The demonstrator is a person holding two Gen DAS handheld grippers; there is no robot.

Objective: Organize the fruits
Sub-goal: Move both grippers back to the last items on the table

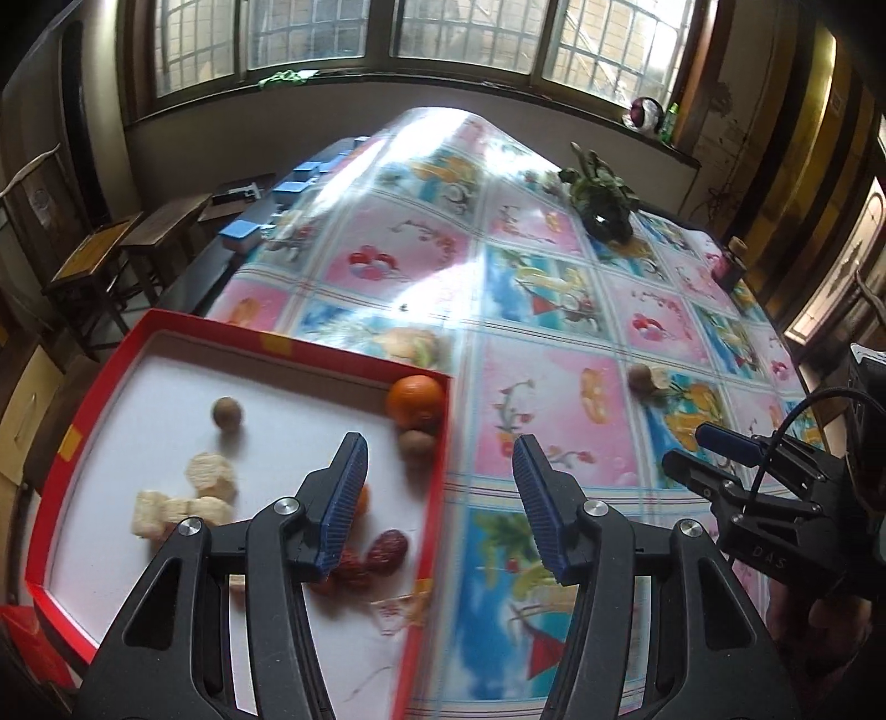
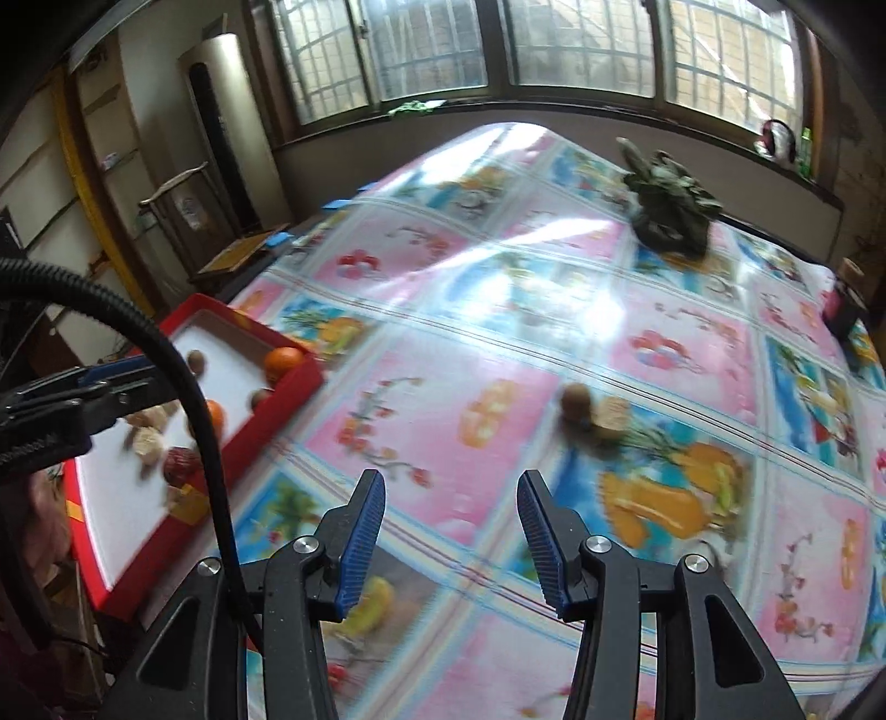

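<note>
Behind left gripper (image 1: 440, 476) — 2 dates (image 1: 376, 556).

Wide barred windows (image 1: 387, 33) run along the far wall, daylight glaring off the glossy fruit-print cloth on the surface (image 1: 443, 232). Dark sill (image 2: 554, 108) below them. Wooden chairs (image 1: 111, 260) stand left of the surface; tall pale cylinder (image 2: 221, 127) in the left corner. Dim, worn walls.

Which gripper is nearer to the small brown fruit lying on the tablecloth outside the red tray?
Right. The right gripper faces the brown fruit just ahead; the left gripper sits at the red tray's edge, farther left.
</note>
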